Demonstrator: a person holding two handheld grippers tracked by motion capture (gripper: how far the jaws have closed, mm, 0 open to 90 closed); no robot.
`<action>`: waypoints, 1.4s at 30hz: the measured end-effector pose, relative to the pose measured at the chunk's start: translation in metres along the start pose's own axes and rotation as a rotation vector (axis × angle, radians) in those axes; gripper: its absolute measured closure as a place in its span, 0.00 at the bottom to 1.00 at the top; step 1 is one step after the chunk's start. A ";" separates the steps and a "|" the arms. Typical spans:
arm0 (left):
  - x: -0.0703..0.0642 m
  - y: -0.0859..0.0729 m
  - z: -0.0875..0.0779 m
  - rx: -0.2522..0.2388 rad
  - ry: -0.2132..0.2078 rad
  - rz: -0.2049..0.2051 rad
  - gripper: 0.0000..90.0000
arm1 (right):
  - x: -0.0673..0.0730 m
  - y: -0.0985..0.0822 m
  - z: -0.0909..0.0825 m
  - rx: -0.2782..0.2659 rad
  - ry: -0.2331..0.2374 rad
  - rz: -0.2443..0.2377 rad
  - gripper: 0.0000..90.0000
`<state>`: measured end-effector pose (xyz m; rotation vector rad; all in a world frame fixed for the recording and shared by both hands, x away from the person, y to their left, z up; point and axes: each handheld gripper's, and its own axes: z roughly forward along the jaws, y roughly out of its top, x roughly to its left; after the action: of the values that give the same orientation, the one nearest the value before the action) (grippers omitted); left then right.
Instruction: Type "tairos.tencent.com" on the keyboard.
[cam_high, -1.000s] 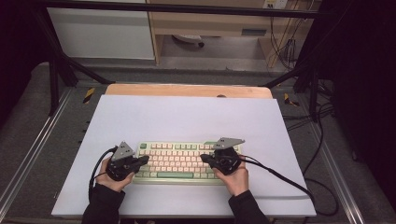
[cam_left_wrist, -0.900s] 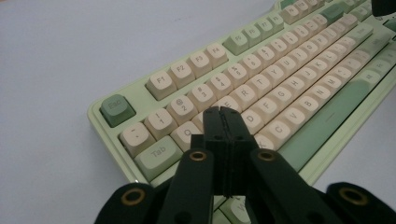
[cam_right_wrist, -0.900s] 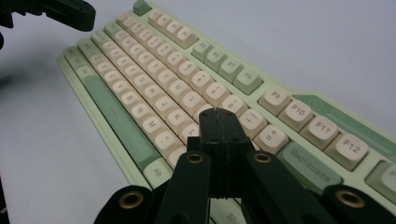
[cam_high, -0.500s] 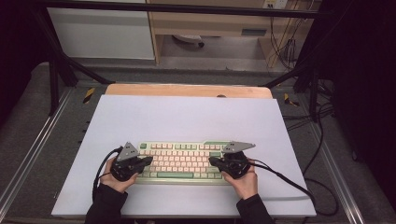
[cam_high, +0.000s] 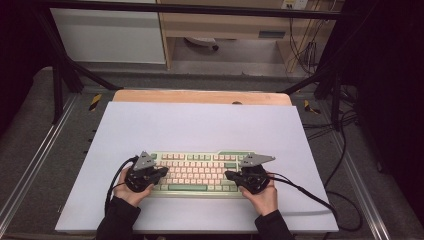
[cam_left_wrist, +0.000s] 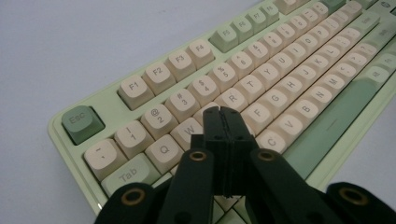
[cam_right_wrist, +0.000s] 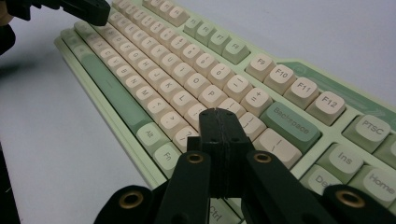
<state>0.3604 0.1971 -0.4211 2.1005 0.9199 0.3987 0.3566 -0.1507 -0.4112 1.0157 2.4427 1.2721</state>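
- Green-and-cream keyboard (cam_high: 197, 172) sits near the surface's (cam_high: 200, 125) near edge, centred.
- Left hand-held gripper (cam_high: 162, 171) and right hand-held gripper (cam_high: 227, 175), jaws together, nothing held, have shifted slightly since a second ago, now over the keyboard's ends.
- Likely key-pressing; tips over the left-hand letter keys and near Backspace (cam_right_wrist: 290, 122).
- Cables (cam_high: 310, 192) trail right; nothing blocks.

We see a wooden table (cam_high: 200, 96) covered almost edge to edge by a pale lavender-white mat (cam_high: 200, 127), only a strip of bare wood showing at the far side. On the mat, near its front edge and roughly centred, lies a pale green keyboard (cam_high: 200, 171) with cream keys.
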 end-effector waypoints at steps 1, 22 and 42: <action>0.000 0.000 0.001 0.003 0.000 0.001 1.00 | 0.000 0.000 0.000 -0.001 0.001 0.001 1.00; 0.000 -0.006 0.009 0.021 -0.004 0.009 1.00 | 0.001 -0.003 0.002 0.004 0.010 0.001 1.00; 0.000 -0.005 -0.006 -0.013 -0.007 0.007 0.99 | 0.003 -0.002 0.003 -0.011 0.027 0.018 1.00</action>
<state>0.3546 0.2022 -0.4212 2.0921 0.9037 0.3992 0.3550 -0.1480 -0.4143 1.0265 2.4497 1.3120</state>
